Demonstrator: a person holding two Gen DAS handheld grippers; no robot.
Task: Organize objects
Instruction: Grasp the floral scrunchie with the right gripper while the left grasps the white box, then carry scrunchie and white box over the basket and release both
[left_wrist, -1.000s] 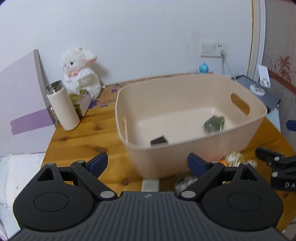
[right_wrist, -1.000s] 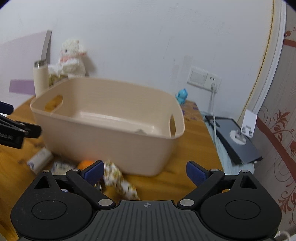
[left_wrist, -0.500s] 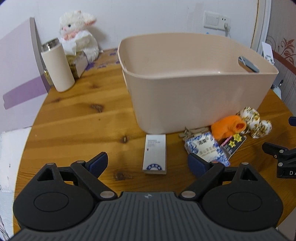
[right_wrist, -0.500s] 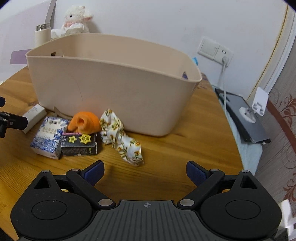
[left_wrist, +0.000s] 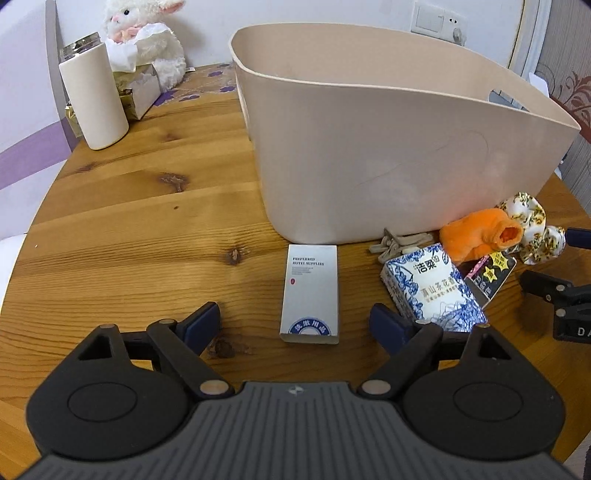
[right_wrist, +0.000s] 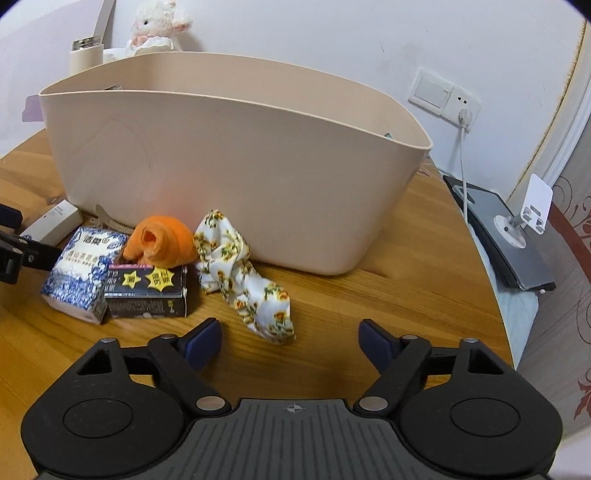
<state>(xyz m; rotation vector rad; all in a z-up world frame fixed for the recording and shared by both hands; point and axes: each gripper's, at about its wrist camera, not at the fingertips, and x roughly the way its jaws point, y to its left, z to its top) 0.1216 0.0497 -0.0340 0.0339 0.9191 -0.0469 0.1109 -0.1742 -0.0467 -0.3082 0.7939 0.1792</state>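
Change: both hand-held grippers are dropping from above the tub down to table level vs 1 s ago; the views are now looking at the tub's outer wall, not its inside; the loose items in front are now filling the lower frame, bigger than 0.5 s ago.
Left hand-held gripper (left_wrist: 295, 321): jaws standing wide apart, gripping nothing; hovering low over the wooden table (left_wrist: 129, 221); the white flat rectangular cardboard box w/ blue round seal (left_wrist: 310, 293) is lying lengthwise between its fingertips, not touching them.
Right hand-held gripper (right_wrist: 290, 338): also spread open, empty; the white fabric scrunchie w/ yellow flower print (right_wrist: 245, 277) is lying just ahead of its left fingertip.
Tub: the beige oval plastic tub (left_wrist: 388, 158) is sitting mid-table; contents are hidden at this angle.
Pile: the blue-and-white patterned tissue pack (left_wrist: 432, 288), the black small carton w/ yellow star stickers (right_wrist: 147, 291), the orange rolled knit cloth (right_wrist: 162, 242) are lying bunched together, touching, just beside the tub's near wall; some grey clip-like bits (left_wrist: 400, 242) are lying against the wall, too small to tell.
Meaning: judging by the lowering, the reach phase is starting for 2 picks, prob. box on the left, scrunchie on the right; nothing's gripped yet; most items are still waiting outside the tub, so the task looks early on.
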